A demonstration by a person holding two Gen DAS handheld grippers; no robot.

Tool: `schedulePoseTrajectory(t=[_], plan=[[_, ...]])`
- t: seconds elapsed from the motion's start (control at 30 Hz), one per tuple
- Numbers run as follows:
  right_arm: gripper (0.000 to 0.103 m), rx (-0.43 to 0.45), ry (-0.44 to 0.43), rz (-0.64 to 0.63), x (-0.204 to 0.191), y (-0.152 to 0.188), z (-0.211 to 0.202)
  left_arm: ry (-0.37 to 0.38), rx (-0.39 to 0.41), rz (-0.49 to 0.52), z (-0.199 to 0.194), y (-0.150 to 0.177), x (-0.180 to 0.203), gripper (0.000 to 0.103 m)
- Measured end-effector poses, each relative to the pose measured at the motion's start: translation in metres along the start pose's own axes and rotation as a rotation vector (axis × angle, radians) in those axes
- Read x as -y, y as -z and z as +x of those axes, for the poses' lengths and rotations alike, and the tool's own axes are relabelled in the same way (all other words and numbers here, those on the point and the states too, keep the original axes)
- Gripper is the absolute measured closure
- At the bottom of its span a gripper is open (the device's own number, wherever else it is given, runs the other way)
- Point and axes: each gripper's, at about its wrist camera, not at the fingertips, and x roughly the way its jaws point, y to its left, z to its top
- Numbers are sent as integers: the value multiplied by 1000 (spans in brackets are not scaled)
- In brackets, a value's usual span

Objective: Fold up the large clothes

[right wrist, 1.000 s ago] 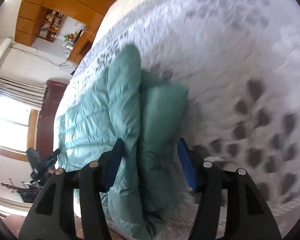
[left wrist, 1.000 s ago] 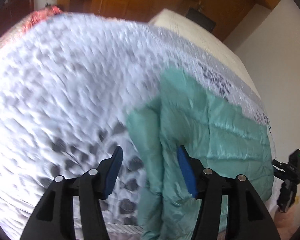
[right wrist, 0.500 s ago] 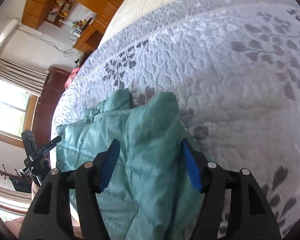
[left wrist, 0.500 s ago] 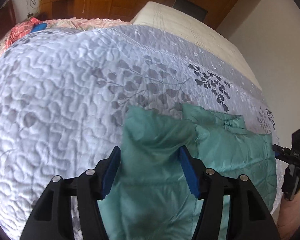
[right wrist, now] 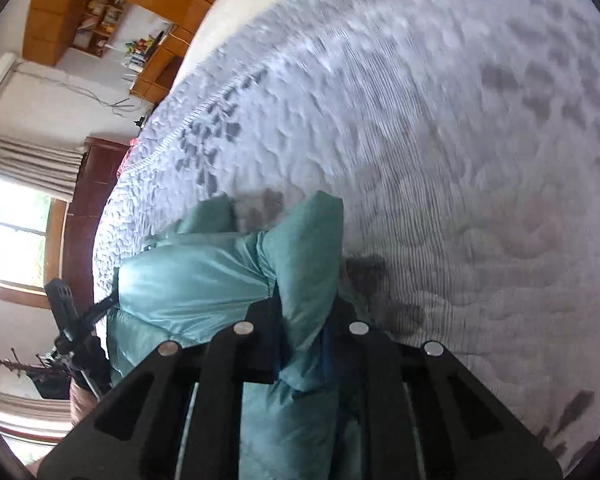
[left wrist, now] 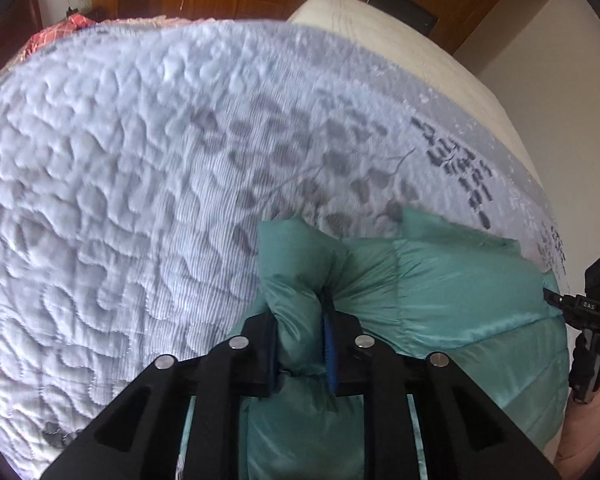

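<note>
Two claws, the left claw [left wrist: 300, 340] and the right claw [right wrist: 304, 336], are each closing on a puffy bunched sleeve of the teal down jacket [left wrist: 460, 304], which lies on the quilted bedspread [left wrist: 120, 200], likely to fold those sleeves inward.

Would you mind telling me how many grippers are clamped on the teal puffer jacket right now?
2. The left gripper is closing on a bunched fold of the teal jacket at one side; the right gripper is closing on the other side.
</note>
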Motion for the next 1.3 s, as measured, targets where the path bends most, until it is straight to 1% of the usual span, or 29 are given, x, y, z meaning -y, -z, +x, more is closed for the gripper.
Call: schedulePoseTrajectory(t=[0.13, 0.17, 0.2, 0.23, 0.27, 0.3, 0.37, 0.4, 0.47, 0.53, 0.6, 0.63, 0.7, 0.8, 0.87, 0.93, 1.03, 1.13, 1.23, 1.3], plan=[[89, -5, 3, 8, 2, 0, 2, 17, -13, -34, 4, -1, -5, 80], [89, -1, 9, 2, 0, 1, -1, 14, -15, -40, 2, -1, -5, 75], [85, 6, 13, -2, -2, 1, -5, 7, -12, -46, -2, -2, -7, 72], [84, 21, 23, -13, -5, 4, -13, -7, -5, -55, -9, -3, -8, 67], [81, 31, 36, -20, -8, 6, -19, -16, 5, -64, -17, -4, -9, 63], [77, 45, 52, -29, -11, 8, -27, -21, 16, -74, -24, -4, -10, 62], [77, 77, 94, -51, -18, 16, -44, -25, 64, -100, -47, -4, -13, 61], [77, 89, 109, -62, -22, 20, -53, -39, 87, -103, -58, -3, -13, 61], [77, 108, 131, -112, -36, 34, -71, -73, 140, -84, -84, 2, -6, 61], [77, 107, 148, -157, -52, 49, -81, -79, 173, -41, -104, 10, 8, 61], [77, 99, 155, -210, -70, 71, -88, -76, 185, 9, -117, 22, 25, 61], [77, 95, 155, -230, -76, 78, -90, -80, 183, 49, -122, 33, 39, 61], [77, 77, 152, -259, -87, 99, -90, -90, 174, 90, -124, 48, 54, 60], [77, 49, 155, -264, -94, 121, -84, -88, 121, 124, -112, 75, 74, 60], [77, 35, 186, -266, -96, 136, -77, -118, 107, 146, -104, 90, 80, 60], [77, 16, 204, -268, -95, 148, -68, -132, 88, 159, -95, 102, 83, 60], [77, -14, 242, -252, -86, 156, -51, -164, 54, 171, -79, 116, 79, 60], [79, -40, 236, -225, -75, 157, -37, -161, 19, 163, -62, 122, 71, 60], [78, -22, 221, -221, -76, 157, -44, -158, 23, 165, -68, 122, 72, 60], [77, 5, 222, -229, -78, 158, -56, -151, 40, 152, -78, 120, 68, 57]])
